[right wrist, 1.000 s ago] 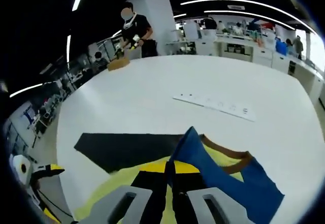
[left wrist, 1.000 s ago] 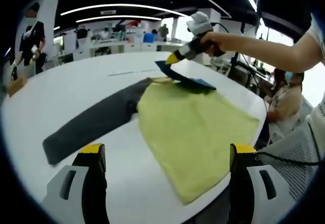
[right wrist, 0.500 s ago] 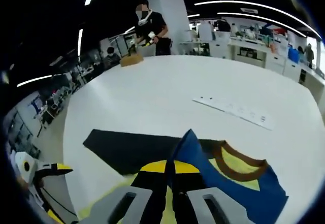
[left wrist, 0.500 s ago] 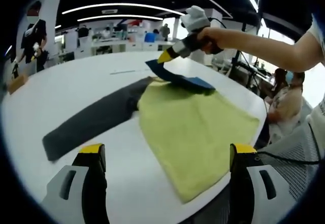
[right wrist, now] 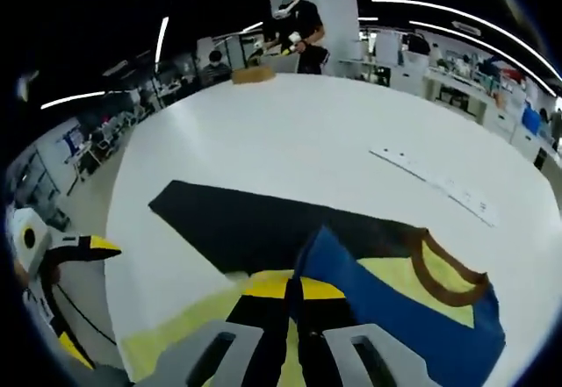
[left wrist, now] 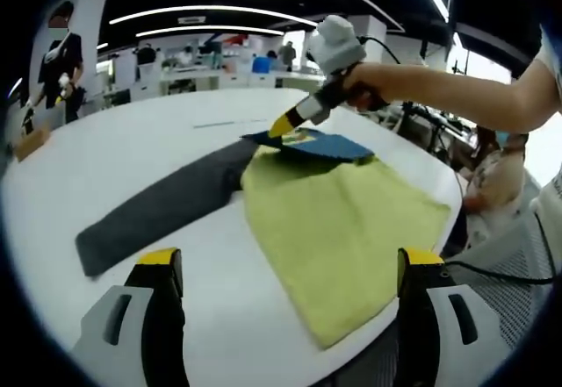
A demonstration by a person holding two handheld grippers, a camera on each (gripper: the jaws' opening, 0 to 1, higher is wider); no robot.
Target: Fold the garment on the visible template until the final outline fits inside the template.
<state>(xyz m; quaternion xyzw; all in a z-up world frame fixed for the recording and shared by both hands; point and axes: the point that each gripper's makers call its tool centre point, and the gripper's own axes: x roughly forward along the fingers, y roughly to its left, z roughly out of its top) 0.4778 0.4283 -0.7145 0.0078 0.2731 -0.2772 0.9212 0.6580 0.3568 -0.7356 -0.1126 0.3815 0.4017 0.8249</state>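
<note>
We have the yellow garment [left wrist: 338, 229] spread flat on the white worktop [left wrist: 132, 141], its far end overlapping the dark template [left wrist: 158, 207], a long strip that runs away to the left in the left gripper view and crosses ahead of the jaws in the right gripper view. Our right gripper [right wrist: 294, 304] has its jaws clenched on the garment's blue sleeve [right wrist: 395, 317], a fold of it pinched between the 2 yellow-tipped fingers and lifted off the yellow body. The brown collar [right wrist: 443, 264] lies just past the sleeve. Our left gripper [left wrist: 285, 268] hangs above the near edge of the worktop with its jaws spread wide and nothing between them.

What matters for the coming move: the garment's long axis runs from the left gripper towards the right one, while the template lies off to the garment's side (beyond the pinched sleeve as the right gripper looks). So we judge the right gripper is the nearer one to carry the sleeve inward across the body, and the left is better placed for the near hem
</note>
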